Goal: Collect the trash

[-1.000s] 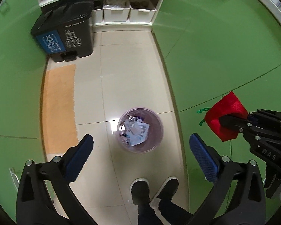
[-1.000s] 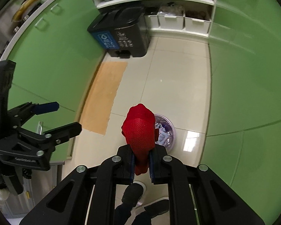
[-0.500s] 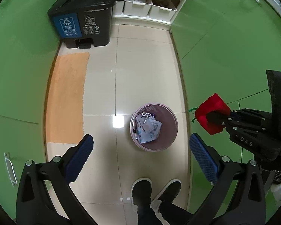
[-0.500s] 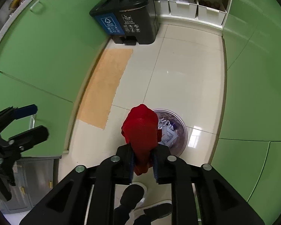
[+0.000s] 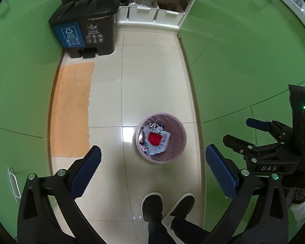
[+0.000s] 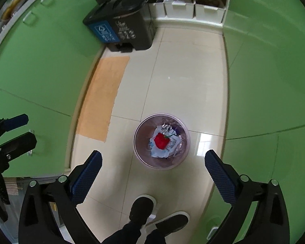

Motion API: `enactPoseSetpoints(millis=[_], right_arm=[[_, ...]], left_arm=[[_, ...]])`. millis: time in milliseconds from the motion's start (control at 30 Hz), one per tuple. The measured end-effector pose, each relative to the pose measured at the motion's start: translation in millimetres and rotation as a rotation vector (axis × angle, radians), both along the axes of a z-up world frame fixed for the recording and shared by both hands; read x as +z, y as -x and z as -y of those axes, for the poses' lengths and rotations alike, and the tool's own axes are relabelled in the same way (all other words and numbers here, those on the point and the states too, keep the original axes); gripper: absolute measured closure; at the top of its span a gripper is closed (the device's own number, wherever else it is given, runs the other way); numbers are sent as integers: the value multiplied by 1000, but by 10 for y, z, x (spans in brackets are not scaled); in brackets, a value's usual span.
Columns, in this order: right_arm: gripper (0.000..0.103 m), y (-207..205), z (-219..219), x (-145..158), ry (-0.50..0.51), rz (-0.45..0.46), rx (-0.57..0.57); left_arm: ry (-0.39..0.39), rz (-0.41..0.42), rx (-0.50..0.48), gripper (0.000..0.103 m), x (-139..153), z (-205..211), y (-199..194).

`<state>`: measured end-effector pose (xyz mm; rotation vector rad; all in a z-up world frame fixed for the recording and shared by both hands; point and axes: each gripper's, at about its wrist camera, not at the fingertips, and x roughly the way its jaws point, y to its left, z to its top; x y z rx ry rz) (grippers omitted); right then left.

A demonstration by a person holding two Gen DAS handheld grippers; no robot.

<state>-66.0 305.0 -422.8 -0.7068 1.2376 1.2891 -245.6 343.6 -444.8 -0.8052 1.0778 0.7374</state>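
Opening wide above the pink wastebasket (image 6: 161, 141), your right gripper (image 6: 152, 172) jaws hold nothing; the red mesh bag (image 6: 161, 140) lies inside.

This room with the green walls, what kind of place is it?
Probably a home kitchen or pantry aisle: green cabinet doors line both sides, white storage bins sit under shelves, and a two-part sorting bin stands on the tiled floor.

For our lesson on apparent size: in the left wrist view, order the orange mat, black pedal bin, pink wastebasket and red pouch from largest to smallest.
1. Orange mat
2. Black pedal bin
3. Pink wastebasket
4. Red pouch

The mat and the bin are close; the fisheye makes that pair uncertain.
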Motion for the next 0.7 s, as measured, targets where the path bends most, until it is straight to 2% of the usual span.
enactPoseSetpoints(millis=[100,167,300,367,467,567,700], right_arm=[[6,-52,156,375,-25,6,-26],[6,-117,318,770,-59,15,-48],[6,-234,586,1490,-116,36,-82],[6,-316,789,1951,-153,47,-115],[6,-466,1082,2532,-209,69,-164],[6,-609,1424,3081,-260,110,-227],[6,-836,1862,3592,-305,166,-334]], left_arm=[[-14,15,-21,3,349,104,-85],[-26,28,-34,3,602,165,-127],[-49,66,-68,3,1302,354,-256],[-62,81,-89,3,1590,454,-325],[-102,118,-147,3,2160,635,-494],[-131,151,-201,3,2553,748,-636],[-167,204,-299,3,3055,879,-902]])
